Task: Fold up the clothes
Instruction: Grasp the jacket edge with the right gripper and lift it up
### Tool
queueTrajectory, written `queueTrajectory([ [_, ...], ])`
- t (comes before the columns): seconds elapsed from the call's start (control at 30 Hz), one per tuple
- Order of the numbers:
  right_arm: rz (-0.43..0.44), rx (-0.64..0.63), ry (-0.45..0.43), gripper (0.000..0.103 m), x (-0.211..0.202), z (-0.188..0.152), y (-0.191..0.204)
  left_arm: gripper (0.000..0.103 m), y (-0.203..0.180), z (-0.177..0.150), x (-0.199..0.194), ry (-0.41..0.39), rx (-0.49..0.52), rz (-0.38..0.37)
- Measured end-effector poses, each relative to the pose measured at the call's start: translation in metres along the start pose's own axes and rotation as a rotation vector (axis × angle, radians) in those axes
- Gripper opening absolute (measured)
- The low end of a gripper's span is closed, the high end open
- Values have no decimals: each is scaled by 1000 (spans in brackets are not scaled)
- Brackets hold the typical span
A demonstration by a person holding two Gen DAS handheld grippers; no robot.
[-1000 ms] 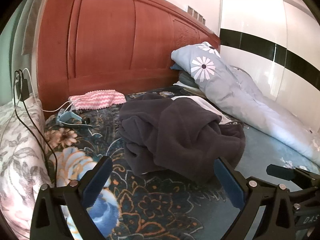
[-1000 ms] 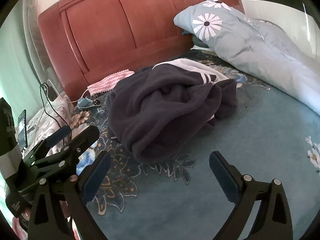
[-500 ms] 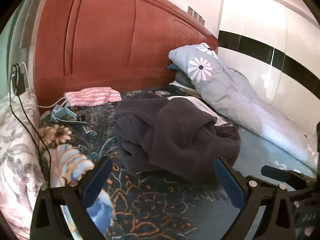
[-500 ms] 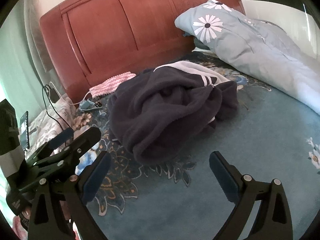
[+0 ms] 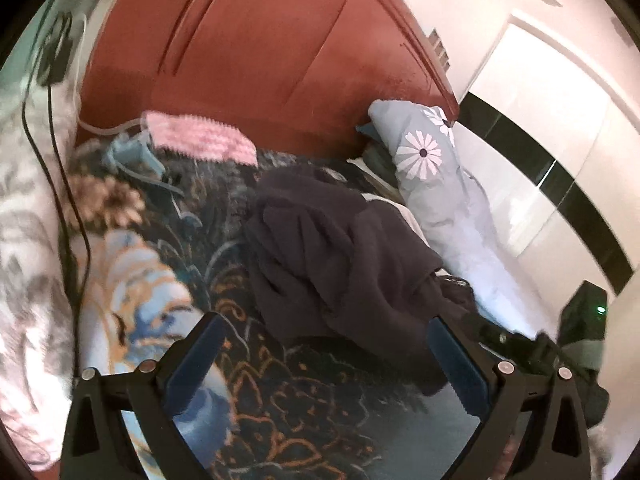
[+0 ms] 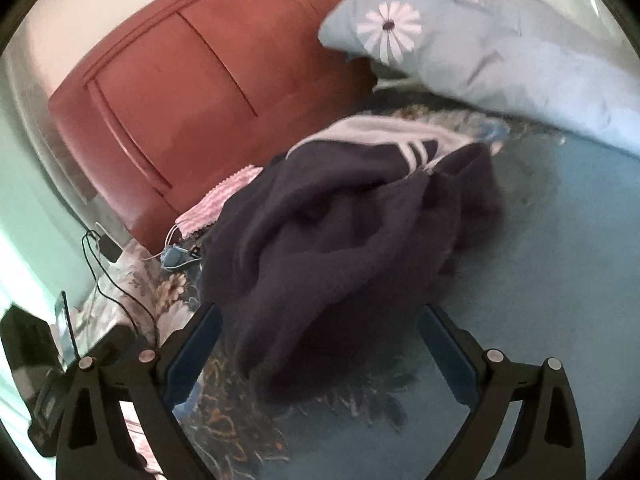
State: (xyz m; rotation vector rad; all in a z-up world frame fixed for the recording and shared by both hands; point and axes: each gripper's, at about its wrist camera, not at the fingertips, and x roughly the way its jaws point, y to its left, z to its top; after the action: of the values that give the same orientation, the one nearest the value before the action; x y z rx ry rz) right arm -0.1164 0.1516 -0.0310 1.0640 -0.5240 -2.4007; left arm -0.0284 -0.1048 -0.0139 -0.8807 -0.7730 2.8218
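A dark fleece garment (image 5: 340, 256) lies crumpled in a heap on the bed; in the right wrist view (image 6: 340, 248) white stripes show at its far edge. My left gripper (image 5: 324, 364) is open and empty, just short of the heap's near edge. My right gripper (image 6: 320, 352) is open and empty, its jaws on either side of the heap's near edge, above it. The right gripper also shows at the right edge of the left wrist view (image 5: 532, 344).
The bed has a floral blanket (image 5: 132, 300) on the left and a teal sheet (image 6: 560, 260) on the right. A blue daisy-print duvet (image 5: 440, 192) lies at the right. A red wooden headboard (image 5: 248, 52) stands behind, with a pink cloth (image 5: 200, 140) and cables (image 5: 52, 160) at the left.
Both grippers have moved forward toward the dark garment, which now looks larger and closer. The left view has tilted. Both jaws stay open.
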Motion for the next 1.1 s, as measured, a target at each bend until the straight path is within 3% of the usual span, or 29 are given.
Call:
queueTrajectory([
  [0.2, 145, 100, -35, 96, -1, 7, 4, 103, -8, -4, 6, 10, 80, 97],
  [0.27, 185, 148, 16, 83, 15, 6, 2, 103, -10, -6, 8, 22, 89, 88],
  [0.33, 182, 174, 46, 52, 31, 6, 0, 103, -10, -7, 8, 29, 84, 79],
  [0.5, 201, 240, 45, 6, 41, 15, -4, 103, -10, -6, 7, 37, 74, 53],
  [0.6, 254, 244, 11, 6, 24, 24, 1, 103, -10, -6, 5, 46, 67, 31],
  [0.8, 382, 227, -127, 6, -57, 42, 1, 103, -18, -6, -5, 51, 72, -56],
  [0.93, 407, 231, -211, 6, -124, 35, -13, 103, -33, -10, -21, 63, 104, -157],
  [1.1, 416, 255, -291, 6, -197, 19, -35, 103, -52, -37, -38, 117, 126, -199],
])
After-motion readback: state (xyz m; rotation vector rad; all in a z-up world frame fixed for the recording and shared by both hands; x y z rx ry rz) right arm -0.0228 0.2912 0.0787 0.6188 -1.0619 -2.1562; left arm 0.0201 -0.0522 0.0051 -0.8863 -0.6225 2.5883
